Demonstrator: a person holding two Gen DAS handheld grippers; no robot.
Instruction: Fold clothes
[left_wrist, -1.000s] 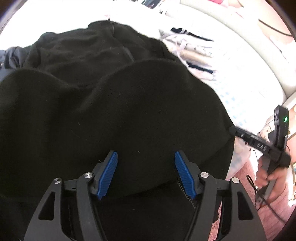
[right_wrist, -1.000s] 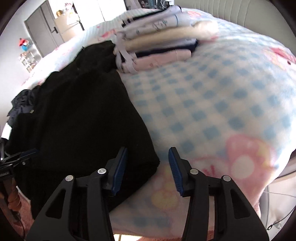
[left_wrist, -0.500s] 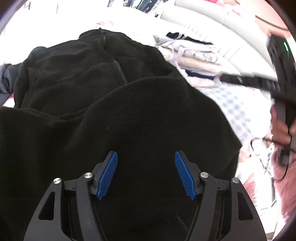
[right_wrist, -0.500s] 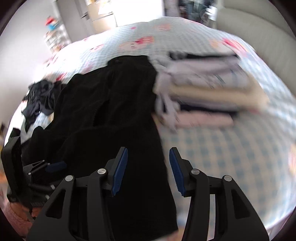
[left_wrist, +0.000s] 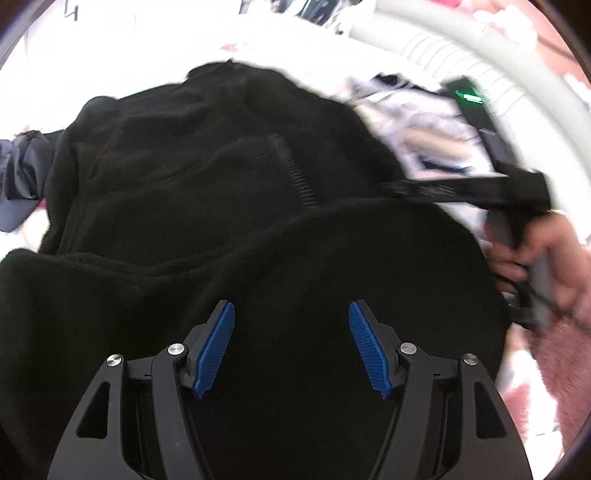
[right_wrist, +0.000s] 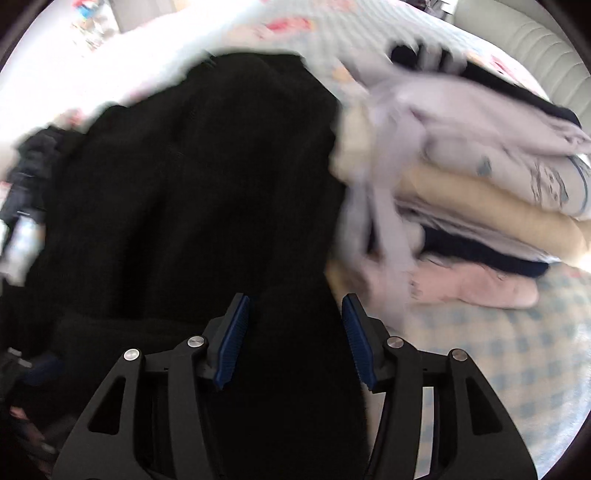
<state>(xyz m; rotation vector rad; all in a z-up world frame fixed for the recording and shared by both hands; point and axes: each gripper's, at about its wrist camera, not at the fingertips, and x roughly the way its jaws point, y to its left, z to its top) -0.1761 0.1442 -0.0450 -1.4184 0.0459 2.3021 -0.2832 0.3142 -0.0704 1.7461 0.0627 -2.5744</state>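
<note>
The black fleece jacket (left_wrist: 229, 192) lies spread over the bed (right_wrist: 517, 354), front up, with its zipper (left_wrist: 295, 173) showing and its collar toward the far side. A broad fold of its lower part is already turned up over the body, so by my reading the first fold is made, but the garment is far from a neat packet: sleeves and sides look unsettled. Just beside it, on the right, sits a stack of folded clothes (right_wrist: 480, 206), white, beige, navy and pink, which suggests much of the work is done. At the far left edge a dark blue garment (left_wrist: 18, 177) lies crumpled, apparently waiting its turn.

The left claw (left_wrist: 291, 347) hovers wide above the folded-up part, with nothing pinched between its pads. The right claw (right_wrist: 293, 339) is over the jacket's right edge near the stack, its jaws opening; fleece lies under them, not gripped.
</note>
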